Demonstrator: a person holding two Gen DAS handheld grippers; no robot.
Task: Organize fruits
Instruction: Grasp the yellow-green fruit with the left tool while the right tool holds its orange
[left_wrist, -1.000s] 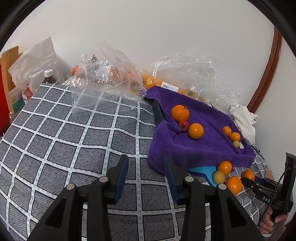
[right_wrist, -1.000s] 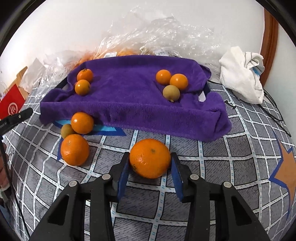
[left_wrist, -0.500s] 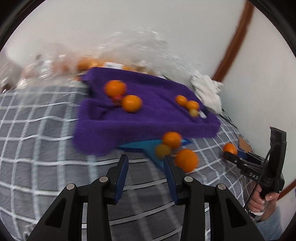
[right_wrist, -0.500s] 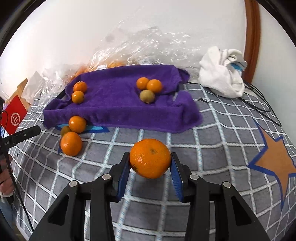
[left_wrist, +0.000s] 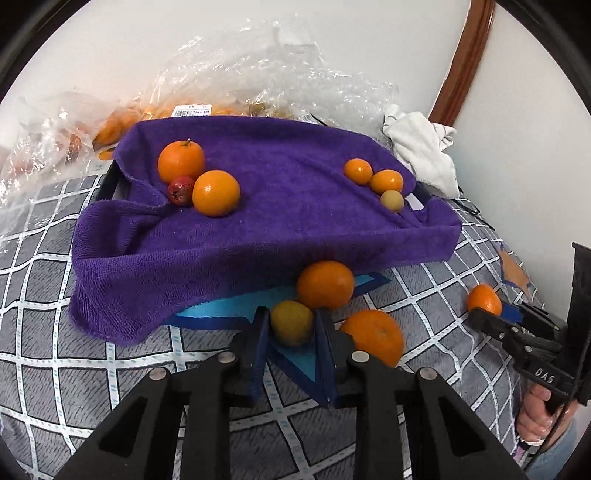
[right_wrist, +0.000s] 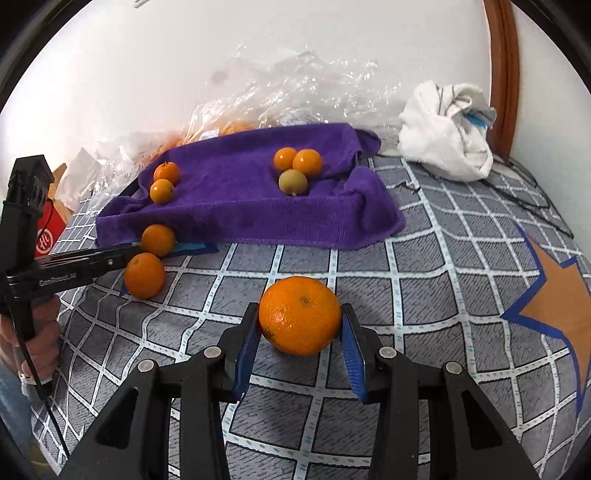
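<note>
Left-wrist view: left gripper (left_wrist: 291, 328) is pinching a small yellow-green fruit (left_wrist: 291, 322), while right gripper (right_wrist: 300, 328) is clamping an orange (right_wrist: 300, 315).

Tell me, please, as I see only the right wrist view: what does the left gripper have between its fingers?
Observer: The left gripper is closed on a small yellow-green fruit, just in front of the purple towel.
Operator: Thank you. Is anything hidden by the pair of oranges at the towel's left end?
Observer: Yes, a small red fruit sits nestled between them.
</note>
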